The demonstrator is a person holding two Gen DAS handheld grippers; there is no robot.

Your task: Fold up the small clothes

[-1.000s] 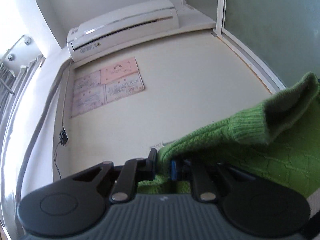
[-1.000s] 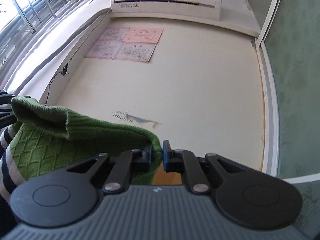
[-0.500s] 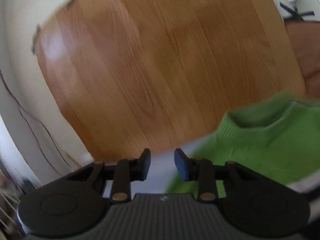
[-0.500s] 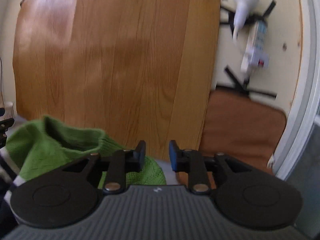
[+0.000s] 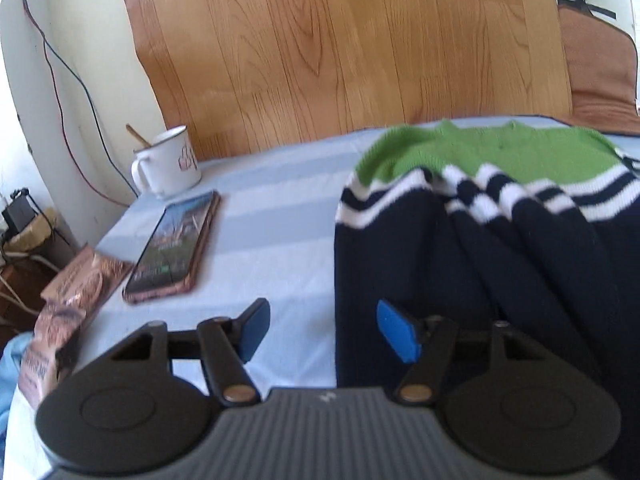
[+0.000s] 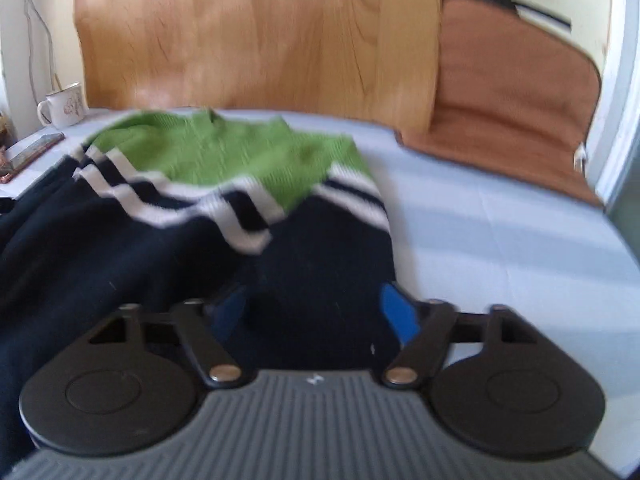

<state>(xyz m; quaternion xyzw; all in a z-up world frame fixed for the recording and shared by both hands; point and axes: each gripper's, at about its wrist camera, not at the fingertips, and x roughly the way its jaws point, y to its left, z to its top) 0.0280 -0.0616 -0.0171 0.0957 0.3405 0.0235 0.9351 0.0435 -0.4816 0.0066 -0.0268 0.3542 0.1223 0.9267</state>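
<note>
A small knit sweater [image 5: 480, 240], green at the top, white-striped, navy below, lies spread on the light blue striped bed sheet [image 5: 280, 216]. It also shows in the right wrist view [image 6: 200, 208]. My left gripper [image 5: 324, 330] is open and empty, low over the sweater's left navy edge. My right gripper [image 6: 316, 314] is open and empty, low over the sweater's right navy edge. The sweater's near hem is hidden behind both grippers.
A white mug [image 5: 168, 164] with a spoon stands at the far left of the bed. A phone [image 5: 172, 248] and a brown packet [image 5: 76, 296] lie near the left edge. A wooden headboard [image 5: 340, 48] stands behind. A brown pad [image 6: 512, 112] lies at the far right.
Both grippers held the sweater's green shoulders up high, then let go and opened wide. They swung down and now face the sweater lying on the bed.
</note>
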